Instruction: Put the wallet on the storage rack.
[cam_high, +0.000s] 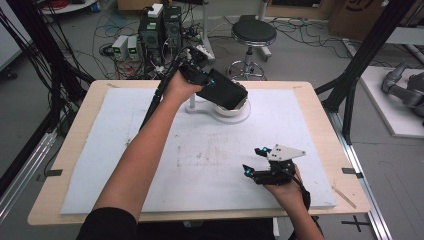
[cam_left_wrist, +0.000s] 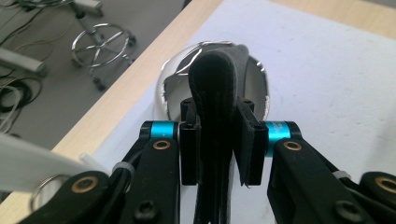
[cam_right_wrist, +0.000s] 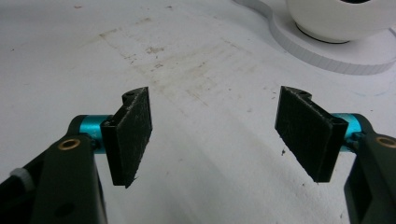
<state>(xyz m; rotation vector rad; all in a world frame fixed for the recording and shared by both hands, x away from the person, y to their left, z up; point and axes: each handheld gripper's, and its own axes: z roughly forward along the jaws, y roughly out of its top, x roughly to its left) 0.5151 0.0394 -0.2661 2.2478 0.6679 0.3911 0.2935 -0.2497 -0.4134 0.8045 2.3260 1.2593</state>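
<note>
Upper centre of the high view: left gripper (cam_high: 226, 95) pinches a flat black pouch (cam_high: 222, 90), tilted, its lower end over the white bowl (cam_high: 235, 109) on a white base (cam_high: 220, 116). Left gripper view: pouch (cam_left_wrist: 215, 93) clamped edge-on between the pads, bowl rim (cam_left_wrist: 164, 91) behind it. Lower right: right gripper (cam_high: 254, 165) spread wide, holding nothing, above the white mat (cam_high: 150, 160) on the tabletop (cam_high: 320, 107). Stool (cam_high: 252, 35) beyond.
</note>
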